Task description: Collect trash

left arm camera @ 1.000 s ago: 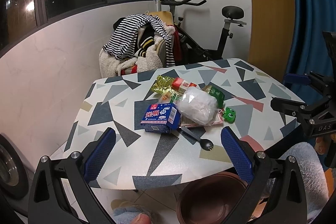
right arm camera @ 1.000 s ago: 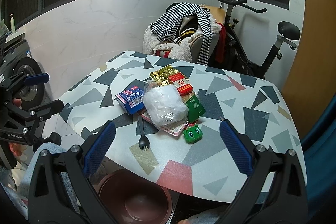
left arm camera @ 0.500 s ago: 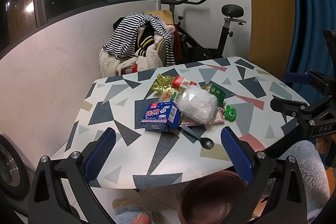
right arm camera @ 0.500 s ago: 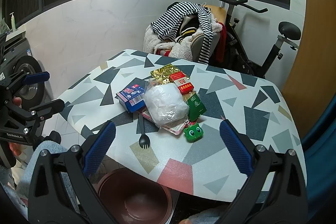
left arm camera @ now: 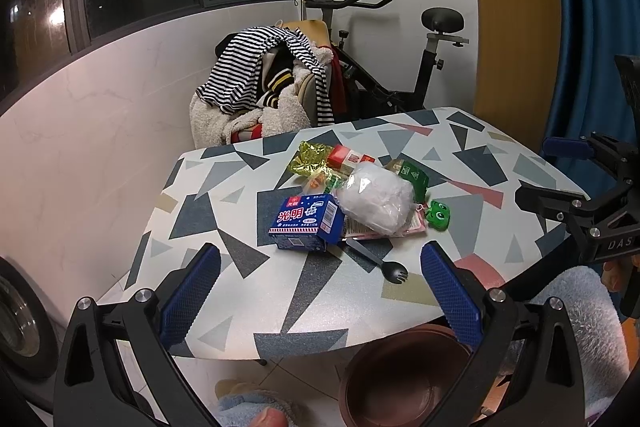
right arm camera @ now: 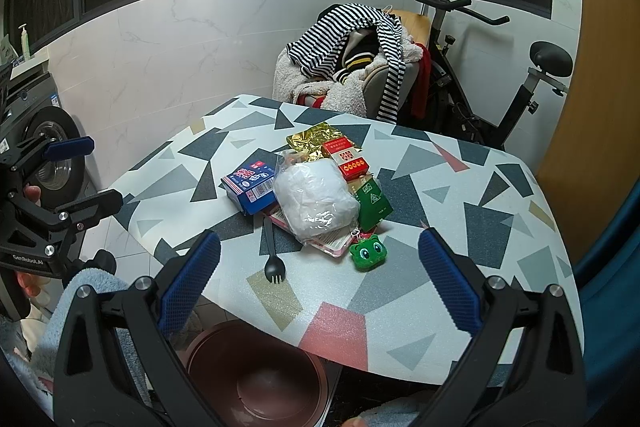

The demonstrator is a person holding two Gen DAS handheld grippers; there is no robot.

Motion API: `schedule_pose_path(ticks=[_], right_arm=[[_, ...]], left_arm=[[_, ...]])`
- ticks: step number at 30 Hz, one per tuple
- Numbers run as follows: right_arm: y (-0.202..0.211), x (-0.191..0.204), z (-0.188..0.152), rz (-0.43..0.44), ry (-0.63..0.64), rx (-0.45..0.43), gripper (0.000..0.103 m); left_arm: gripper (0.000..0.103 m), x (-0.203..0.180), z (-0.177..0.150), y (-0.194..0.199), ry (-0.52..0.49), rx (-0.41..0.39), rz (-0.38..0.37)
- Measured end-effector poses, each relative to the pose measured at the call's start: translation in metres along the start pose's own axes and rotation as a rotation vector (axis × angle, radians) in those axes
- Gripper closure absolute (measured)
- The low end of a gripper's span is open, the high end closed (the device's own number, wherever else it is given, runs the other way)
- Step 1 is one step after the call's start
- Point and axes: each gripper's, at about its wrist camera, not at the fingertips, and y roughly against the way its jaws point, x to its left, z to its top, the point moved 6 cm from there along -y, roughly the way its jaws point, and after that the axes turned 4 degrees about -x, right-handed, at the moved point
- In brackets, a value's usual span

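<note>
Left hand-held gripper point(left arm camera: 320, 285): fingers spread wide, nothing between them, hovering over the near edge of the tabletop point(left arm camera: 224, 211)
Right hand-held gripper point(right arm camera: 319, 281): also spread wide and empty, above the near edge of the tabletop; it shows in the left view at far right point(left arm camera: 560, 179)
Trash pile: heaped ahead of both hand-held grippers, mid-tabletop, well apart from the fingertips
Blue carton point(left arm camera: 306, 223): straight ahead of the left hand-held gripper, nearest piece of the pile on that side, touching the bag
White plastic bag point(right arm camera: 316, 199): crumpled, lying on top of a pink flat packet point(right arm camera: 330, 241), ahead of the right hand-held gripper between its two fingers
Black spork point(right arm camera: 272, 259): flat on the tabletop, closest item to the right hand-held gripper, head towards it, handle running under the pile
Green frog toy point(right arm camera: 366, 251): just beside the pink packet, ahead and slightly right of centre for the right hand-held gripper
Green packet point(right arm camera: 374, 203): beyond the frog, against the bag
Red box point(right arm camera: 346, 159): far side of the pile, beside a gold foil wrapper point(right arm camera: 312, 141)
Brown bin point(right arm camera: 256, 375): on the floor below the hand-held grippers, under the tabletop's near edge, open top facing up
</note>
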Motion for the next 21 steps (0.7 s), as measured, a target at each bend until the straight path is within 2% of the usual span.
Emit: schedule_pose_path(ticks=[8,11,17,21], right_arm=[[-0.003,-0.004,-0.018,-0.040,-0.013,0.027,0.005],[-0.009,-0.006,-0.018,-0.070,-0.020,0.053,0.005],[-0.017,-0.022,-0.028,-0.114,-0.066,0.059,0.005],[-0.026,-0.028,-0.038,-0.107,-0.065,0.046,0.005]], left_arm=[[0.005,-0.001,-0.003,-0.001,-0.003,0.009,-0.002],[0.005,0.002,-0.008,-0.005,0.010,0.027,-0.029],[0.005,0.021,-0.022,-0.022,0.135,0.040,-0.111],[0.005,0.031,-0.035,-0.041,0.192,0.092,-0.089]])
